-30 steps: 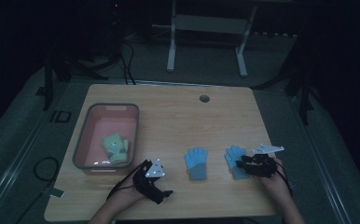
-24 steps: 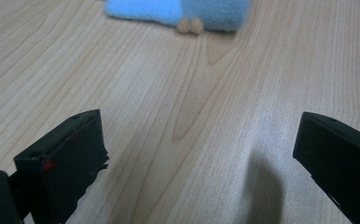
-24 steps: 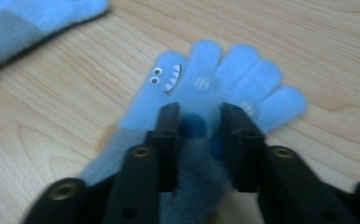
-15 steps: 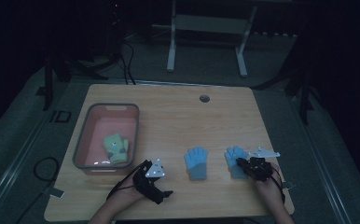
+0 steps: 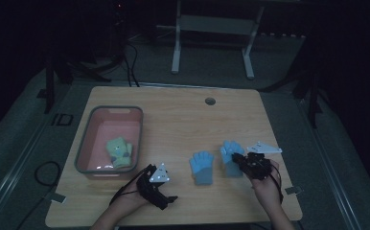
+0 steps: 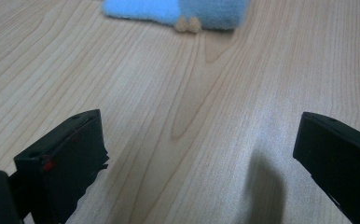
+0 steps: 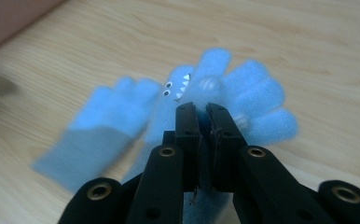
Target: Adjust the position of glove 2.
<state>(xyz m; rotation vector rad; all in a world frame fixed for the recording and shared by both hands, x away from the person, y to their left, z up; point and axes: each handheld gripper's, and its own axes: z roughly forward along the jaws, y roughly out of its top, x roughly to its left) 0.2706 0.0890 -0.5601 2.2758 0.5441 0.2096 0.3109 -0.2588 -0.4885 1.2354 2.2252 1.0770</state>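
Two blue gloves lie on the wooden table. My right gripper point(image 5: 238, 160) point(image 7: 204, 112) is shut on the right-hand blue glove point(image 5: 229, 149) point(image 7: 262, 105), pinching its cloth near the palm, and the glove looks blurred. The other blue glove point(image 5: 202, 166) point(image 7: 106, 121) lies flat just to its left. My left gripper point(image 5: 165, 191) point(image 6: 197, 154) rests low over the table near the front edge. Its jaws stand wide open over bare wood, and that same glove point(image 6: 178, 9) lies ahead of them. A green glove point(image 5: 119, 152) lies in the pink basin point(image 5: 84, 143).
The basin stands at the table's left side, close to my left hand. A small round hole point(image 5: 210, 101) sits near the table's far edge. A white stand point(image 5: 212, 28) and dark cables are on the floor beyond the table.
My right gripper has shut on the right blue glove and moved a little left and up with it. The left gripper and the other gloves have stayed put.
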